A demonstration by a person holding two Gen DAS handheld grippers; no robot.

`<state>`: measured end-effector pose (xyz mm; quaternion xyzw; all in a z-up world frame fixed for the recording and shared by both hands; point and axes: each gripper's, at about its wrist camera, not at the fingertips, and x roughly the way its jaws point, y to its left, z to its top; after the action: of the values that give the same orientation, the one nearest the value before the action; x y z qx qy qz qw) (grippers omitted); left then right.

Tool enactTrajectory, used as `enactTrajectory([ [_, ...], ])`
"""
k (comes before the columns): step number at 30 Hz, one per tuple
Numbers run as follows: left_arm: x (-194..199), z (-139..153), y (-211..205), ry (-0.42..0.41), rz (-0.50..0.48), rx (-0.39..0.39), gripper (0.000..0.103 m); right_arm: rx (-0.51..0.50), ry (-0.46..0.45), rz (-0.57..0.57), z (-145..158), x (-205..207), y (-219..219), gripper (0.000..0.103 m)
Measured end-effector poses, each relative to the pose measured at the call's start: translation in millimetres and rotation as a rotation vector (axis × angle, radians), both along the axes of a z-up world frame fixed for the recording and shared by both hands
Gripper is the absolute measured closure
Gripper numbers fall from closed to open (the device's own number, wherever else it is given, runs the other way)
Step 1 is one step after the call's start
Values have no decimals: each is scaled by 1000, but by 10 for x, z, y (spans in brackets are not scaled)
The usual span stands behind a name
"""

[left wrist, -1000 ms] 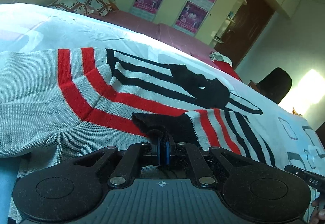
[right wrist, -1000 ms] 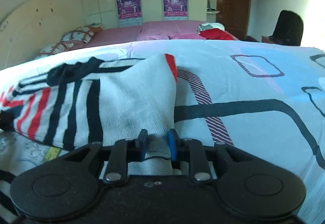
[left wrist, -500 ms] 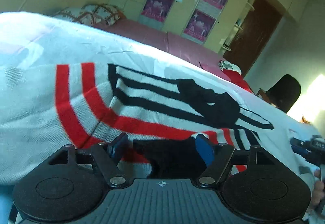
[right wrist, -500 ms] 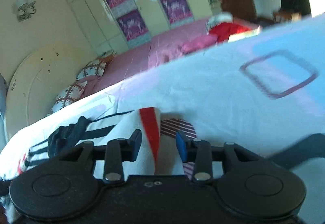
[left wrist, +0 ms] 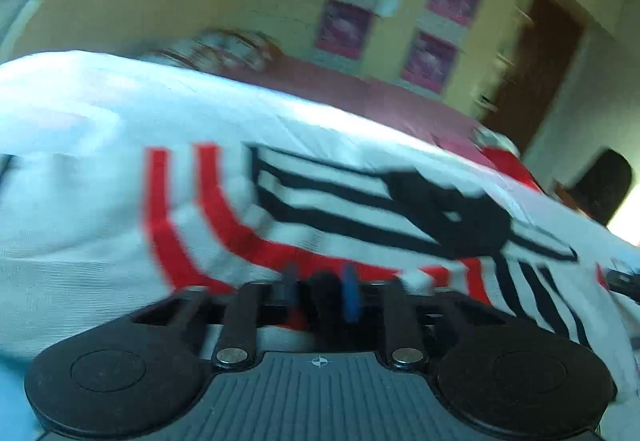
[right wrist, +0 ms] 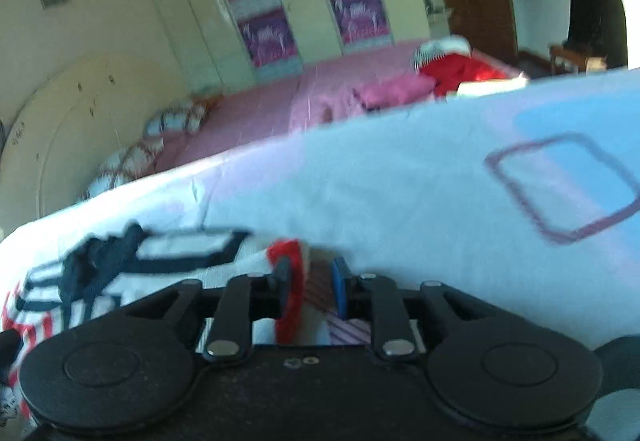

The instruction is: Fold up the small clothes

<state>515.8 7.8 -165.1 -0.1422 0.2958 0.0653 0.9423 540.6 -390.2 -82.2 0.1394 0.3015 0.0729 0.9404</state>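
A knitted sweater, pale grey with red and black stripes, lies spread on a bed covered by a white sheet printed with dark outlined shapes. In the left wrist view the sweater fills most of the bed surface ahead, its red stripes curving down toward the near edge and its black stripes and a black patch running off to the right.

The left gripper sits low at the near edge of the sweater. Its jaws are closing, with a dark fold of the knit between them; the picture is blurred, and a gap shows beside the blue pad, so the pads do not seem to press on the cloth.

The right gripper is at the sweater's right-hand edge, where the knit meets bare sheet. Its jaws are closing too, with a red-striped edge of the sweater standing between them against the left finger; the blue pad on the right stands clear of it.

Beyond the white sheet lies a pink bedspread with patterned pillows near a cream headboard, and a red cloth at its far right. Cupboard doors with purple posters stand behind.
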Motion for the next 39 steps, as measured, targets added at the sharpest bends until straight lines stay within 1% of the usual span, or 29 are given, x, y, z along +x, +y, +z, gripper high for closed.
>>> enactTrajectory([
  [1, -109, 66, -11, -44, 29, 28, 40, -3, -32, 9, 69, -42, -22, 81],
  [2, -170, 126, -31, -83, 30, 39, 40, -14, -47, 16, 108, -56, -20, 80],
  [4, -169, 215, -149, -112, -38, 48, 40, -51, -37, 28, 137, 12, 13, 80],
  [7, -12, 217, -486, -89, -185, 106, 40, -97, -5, 86, 59, 77, 173, 81],
  [8, 41, 174, -582, -65, -206, 124, 40, -125, 27, 102, -6, 123, 225, 81],
  [9, 106, 113, -651, -14, -216, 141, 40, -151, 63, 108, -65, 119, 264, 81],
  [10, 180, 22, -690, 72, -214, 150, 40, -156, 62, 109, -71, 49, 277, 80],
  [11, 157, -11, -695, 76, -210, 163, 40, -152, 57, 112, -57, -37, 276, 80],
  [12, 83, 0, -698, 56, -210, 183, 40, -148, 62, 114, -35, -140, 269, 80],
  [13, 6, 0, -697, 64, -211, 208, 40, -156, 65, 128, -20, -276, 278, 80],
  [14, -62, -2, -691, 58, -213, 222, 39, -187, 61, 147, -15, -415, 316, 80],
  [15, -137, -1, -664, 55, -206, 231, 36, -228, 54, 160, -22, -570, 356, 80],
  [17, -190, -18, -586, 60, -201, 234, 32, -300, 45, 179, -42, -912, 427, 82],
  [18, -202, -30, -563, 57, -196, 227, 30, -346, 47, 177, -59, -1063, 475, 81],
  [19, -224, -32, -521, 57, -187, 210, 25, -380, 71, 176, -103, -1171, 499, 81],
  [21, -269, 14, -405, 59, -167, 161, 23, -386, 62, 142, -112, -1369, 498, 81],
  [23, -388, 57, -236, 37, -137, 91, 23, -332, 49, 98, -11, -1507, 456, 80],
  [24, -502, 91, -108, 19, -109, 66, 23, -293, 36, 72, 57, -1580, 422, 77],
  [26, -716, 99, 191, 4, -49, 2, 23, -231, 43, 24, 173, -1681, 366, 76],
  [27, -843, 98, 387, -3, -13, -42, 23, -200, 48, 6, 224, -1742, 353, 76],
  [28, -997, 93, 654, -10, 45, -88, 23, -181, 52, -10, 264, -1796, 352, 75],
  [31, -1403, 66, 1390, -24, 199, -178, 24, -177, 66, -42, 339, -1959, 446, 72],
  [32, -1534, 32, 1654, -32, 259, -221, 27, -184, 70, -48, 352, -2020, 513, 72],
  [33, -1656, -2, 1913, -42, 317, -271, 38, -187, 72, -52, 369, -2067, 594, 71],
  [34, -1775, -59, 2215, -50, 382, -340, 41, -186, 74, -54, 383, -2099, 664, 71],
  [36, -1951, -141, 2675, -84, 479, -442, 43, -179, 72, -57, 415, -2164, 863, 71],
  [39, -2018, -221, 3147, -116, 548, -500, 44, -164, 72, -40, 460, -2180, 1177, 70],
])
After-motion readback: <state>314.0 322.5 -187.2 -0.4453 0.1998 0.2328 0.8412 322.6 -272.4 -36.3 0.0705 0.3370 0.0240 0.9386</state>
